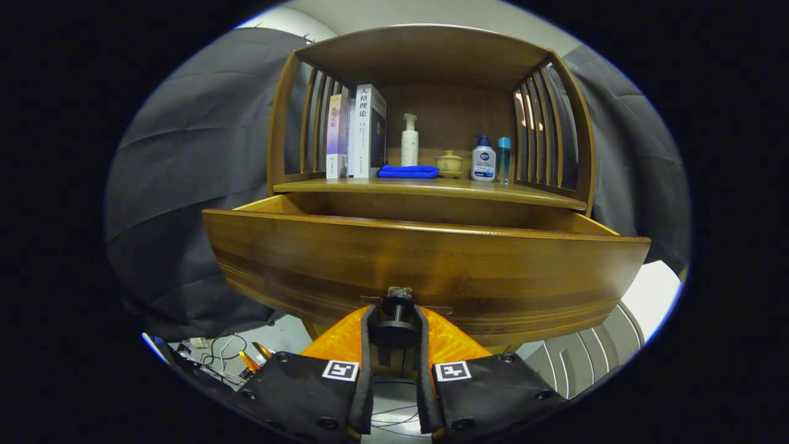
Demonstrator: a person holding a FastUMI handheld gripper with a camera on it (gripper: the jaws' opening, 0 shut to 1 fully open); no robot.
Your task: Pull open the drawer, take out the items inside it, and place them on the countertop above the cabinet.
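Note:
A wooden cabinet has its drawer pulled out toward me, its wide curved front close ahead. My gripper is shut on the drawer's dark round knob, one finger on each side of it. The drawer's inside is hidden behind its front panel, so I cannot see any items in it. Above the drawer runs the countertop, a wooden shelf under a curved hood.
On the countertop stand two books, a white pump bottle, a folded blue cloth, a small lidded ceramic pot, a white lotion bottle and a slim blue bottle. Slatted sides flank the shelf. Cables lie on the floor.

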